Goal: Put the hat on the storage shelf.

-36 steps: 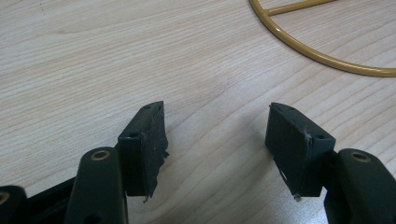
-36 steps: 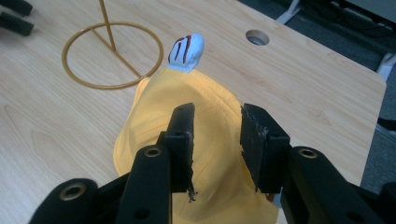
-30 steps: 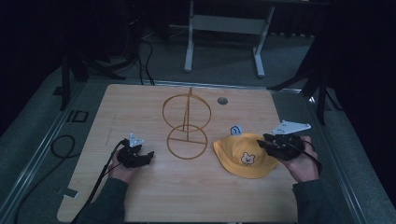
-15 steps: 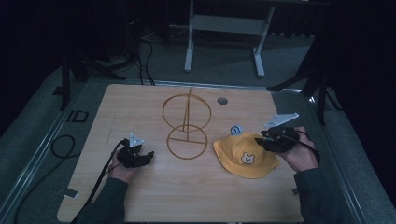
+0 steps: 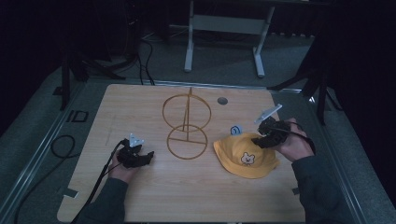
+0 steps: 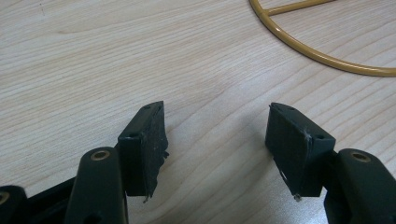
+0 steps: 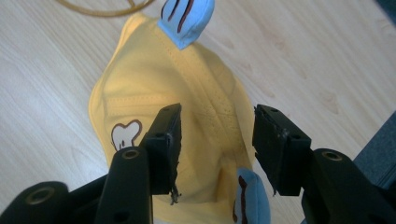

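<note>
From the high view, a pale wooden table (image 5: 187,191) is lying under dim light, with dark floor around it and a grey metal frame (image 5: 224,28) standing beyond its far edge. A gold wire stand (image 5: 186,123), made of an upright ring over a flat ring base, is sitting near the table's middle. A small round grey cap (image 5: 222,100) is sitting in the tabletop behind it. The yellow hat (image 5: 245,156), with a bear face on its front, is lying on the table to the right of the stand, a blue ear (image 5: 236,130) poking up at its far side. The right gripper (image 5: 262,139) is hovering at the hat's right edge, held in the person's right hand (image 5: 294,144). The left gripper (image 5: 140,156) is resting on the table left of the stand, well apart from the hat, its black cable (image 5: 100,179) trailing back along the sleeve.

In the left gripper view, the left gripper (image 6: 217,140) is showing its jaws spread apart over bare wood, nothing between them. A curve of the wire stand (image 6: 317,56) is crossing the upper right corner.

In the right gripper view, the right gripper (image 7: 217,135) is holding its jaws apart just above the yellow hat (image 7: 187,93), the crown lying between and beneath them. Whether the jaws are touching the cloth I cannot tell. One blue ear (image 7: 186,16) is sticking up at the hat's far side, and a second blue ear (image 7: 252,193) is lying close to the right jaw.
</note>
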